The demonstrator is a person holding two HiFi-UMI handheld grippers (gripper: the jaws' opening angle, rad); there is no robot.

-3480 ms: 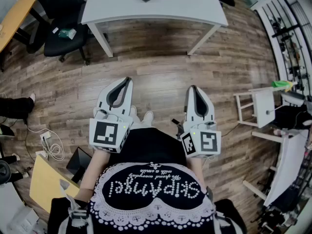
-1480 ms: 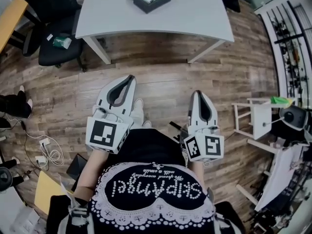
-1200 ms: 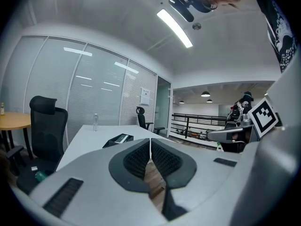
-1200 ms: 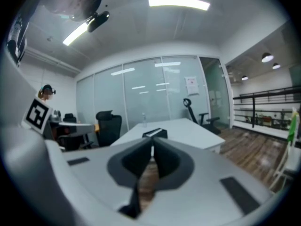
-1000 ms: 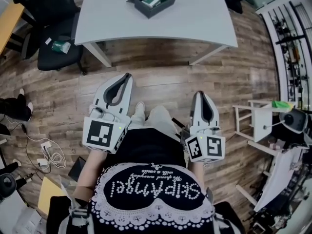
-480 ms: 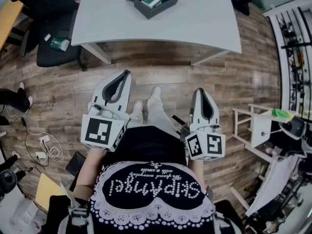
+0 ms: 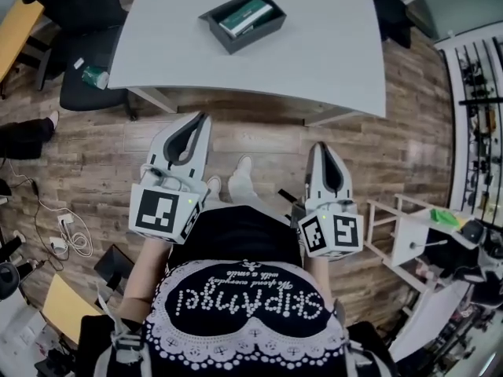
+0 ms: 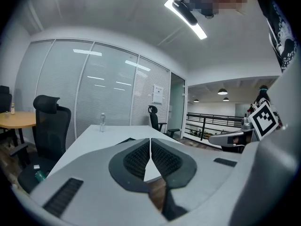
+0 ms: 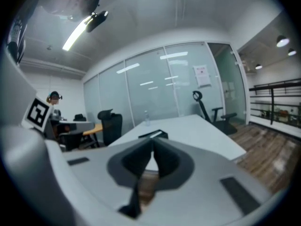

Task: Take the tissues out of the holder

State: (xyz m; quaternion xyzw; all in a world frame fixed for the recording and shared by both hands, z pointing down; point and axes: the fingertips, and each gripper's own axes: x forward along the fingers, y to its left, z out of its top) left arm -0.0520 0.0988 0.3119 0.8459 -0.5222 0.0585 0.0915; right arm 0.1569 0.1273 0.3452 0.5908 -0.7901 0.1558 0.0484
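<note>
presently: both grippers empty, holder on the table, well out of reach.
item 1, holder [image 7: 233, 42], dark, count one, on the white table [image 7: 330, 45], well ahead of both grippers; long axis runs near-left to far-right. item 2, tissues [image 7: 246, 16], one green pack visible, lying inside the holder along that axis. item 3, left gripper [image 7: 200, 118], jaws pressed together on nothing; likely the nearer, holder ahead and slightly right. item 4, right gripper [image 7: 323, 146], jaws likewise together, empty; holder ahead and left. judgement: reach forward first, then open.
</note>
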